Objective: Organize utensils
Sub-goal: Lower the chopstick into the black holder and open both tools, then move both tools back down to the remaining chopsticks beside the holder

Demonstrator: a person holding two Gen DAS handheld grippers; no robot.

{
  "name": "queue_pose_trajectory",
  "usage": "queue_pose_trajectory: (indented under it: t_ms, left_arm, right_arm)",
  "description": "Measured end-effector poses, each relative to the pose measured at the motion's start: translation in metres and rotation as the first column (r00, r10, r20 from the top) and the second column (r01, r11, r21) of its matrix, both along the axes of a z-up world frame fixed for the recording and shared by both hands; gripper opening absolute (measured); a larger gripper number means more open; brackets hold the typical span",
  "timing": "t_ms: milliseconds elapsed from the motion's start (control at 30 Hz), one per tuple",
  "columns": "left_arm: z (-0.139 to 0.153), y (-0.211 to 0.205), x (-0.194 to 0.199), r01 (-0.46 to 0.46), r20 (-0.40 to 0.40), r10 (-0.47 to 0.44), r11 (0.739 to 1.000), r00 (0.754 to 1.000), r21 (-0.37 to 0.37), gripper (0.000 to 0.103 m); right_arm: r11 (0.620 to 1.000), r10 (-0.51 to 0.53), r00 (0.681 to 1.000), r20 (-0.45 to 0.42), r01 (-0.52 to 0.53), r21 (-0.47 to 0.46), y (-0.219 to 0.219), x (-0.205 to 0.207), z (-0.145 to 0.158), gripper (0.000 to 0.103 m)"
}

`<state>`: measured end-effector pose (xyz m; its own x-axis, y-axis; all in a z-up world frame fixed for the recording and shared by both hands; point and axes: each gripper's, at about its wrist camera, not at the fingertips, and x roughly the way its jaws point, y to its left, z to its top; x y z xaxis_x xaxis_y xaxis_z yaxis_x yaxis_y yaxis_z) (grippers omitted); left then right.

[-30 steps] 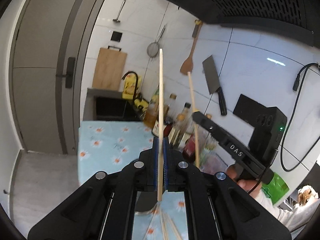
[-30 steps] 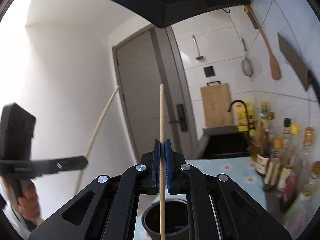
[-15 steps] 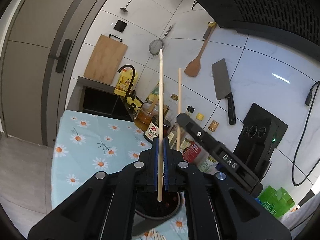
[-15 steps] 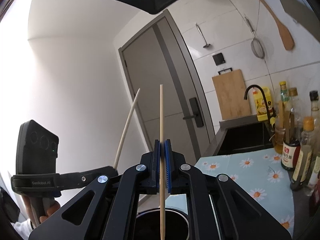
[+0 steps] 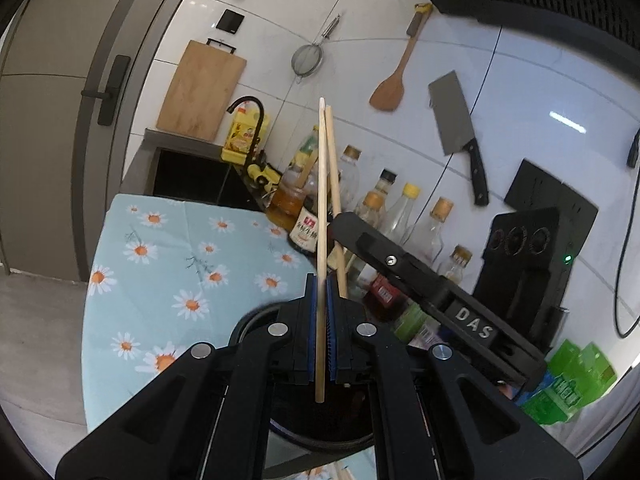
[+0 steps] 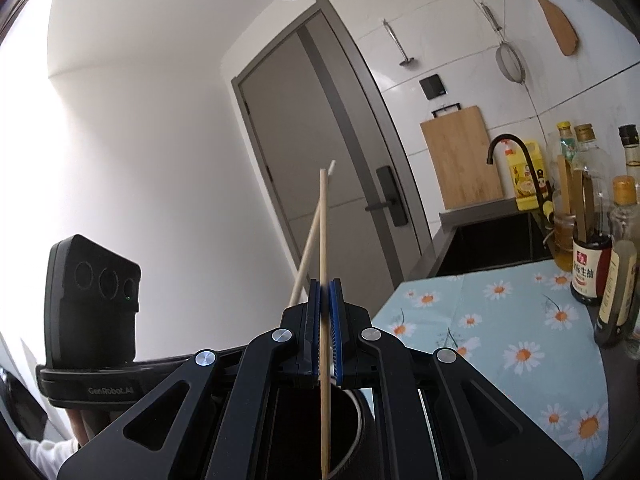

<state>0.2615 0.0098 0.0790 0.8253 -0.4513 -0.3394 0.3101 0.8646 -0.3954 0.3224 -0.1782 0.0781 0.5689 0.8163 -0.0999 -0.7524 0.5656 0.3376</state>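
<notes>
Jaws on the left gripper (image 5: pixel 320 312) are clamped tight on a pale wooden chopstick (image 5: pixel 321 208), blue pads pressing both its sides. It stands nearly upright through them, most of its length rising above the pads and its lower end hanging just over the open mouth of a dark round utensil holder (image 5: pixel 248 322) that sits on the worktop directly beneath. Over from the right comes the right gripper (image 6: pixel 325 320), equally clenched on a second chopstick (image 6: pixel 323 248), also close to vertical, its lower end reaching down inside the holder's rim as the right wrist camera sees it. In the left wrist view that second stick leans in beside the first, their top ends almost meeting, while the right view shows the two crossing in a narrow V just above the pads. A person's hand (image 6: pixel 86 426) shows at the lower left under the left gripper's body. Daisy-print cloth (image 5: pixel 160 264) covers the worktop, a cluster of sauce bottles (image 5: pixel 384 216) stands behind the holder against the tiled wall, and a cleaver (image 5: pixel 456 120), wooden spatula (image 5: pixel 390 88) and strainer (image 5: pixel 307 61) hang above.
</notes>
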Motion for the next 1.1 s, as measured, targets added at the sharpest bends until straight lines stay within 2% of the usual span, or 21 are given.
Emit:
queue_pose_trajectory:
  t_ms: [200,433,533,600,667,733,867,933,1000,1100]
  left_arm:
    - [-0.009,-0.003,-0.014,-0.01,-0.01,0.01,0.999,1.0,0.046,0.005]
    - [-0.011,0.001,-0.03,-0.025,-0.019,0.026,0.998,0.999,0.056,0.006]
    - [-0.006,0.006,-0.039,-0.046,-0.01,0.047,0.997,0.999,0.059,0.01]
    - [-0.001,0.009,-0.047,-0.064,-0.003,0.064,0.996,0.998,0.067,0.018]
    - [0.003,0.012,-0.054,-0.081,0.005,0.081,0.994,0.997,0.072,0.023]
    - [0.009,0.016,-0.065,-0.097,0.015,0.096,0.993,0.995,0.071,0.029]
    - [0.019,0.023,-0.082,-0.142,0.013,0.141,0.986,0.99,0.087,0.052]
    - [0.024,0.026,-0.092,-0.155,0.005,0.156,0.983,0.988,0.1,0.058]
    - [0.026,0.029,-0.101,-0.159,-0.007,0.161,0.981,0.987,0.113,0.072]
    - [0.028,0.032,-0.112,-0.154,-0.021,0.158,0.98,0.987,0.124,0.079]
  right_arm:
    - [0.998,-0.015,1.0,-0.004,0.015,-0.053,-0.003,-0.011,-0.011,0.007]
    - [0.996,-0.036,0.999,-0.007,0.035,-0.082,-0.01,-0.022,-0.015,0.009]
    - [0.995,-0.049,0.999,-0.008,0.049,-0.087,-0.013,-0.027,-0.013,0.009]
    - [0.994,-0.064,0.998,0.001,0.064,-0.092,-0.017,-0.03,-0.01,0.011]
    - [0.992,-0.076,0.997,0.014,0.077,-0.103,-0.02,-0.035,-0.005,0.023]
    - [0.99,-0.092,0.995,0.033,0.095,-0.104,-0.023,-0.041,-0.001,0.04]
    - [0.986,-0.133,0.989,0.059,0.138,-0.098,-0.034,-0.058,0.01,0.053]
    - [0.981,-0.16,0.985,0.063,0.165,-0.102,-0.039,-0.066,0.014,0.063]
    - [0.977,-0.181,0.981,0.066,0.187,-0.1,-0.044,-0.076,0.016,0.073]
    - [0.97,-0.204,0.978,0.051,0.209,-0.12,-0.047,-0.088,0.018,0.085]
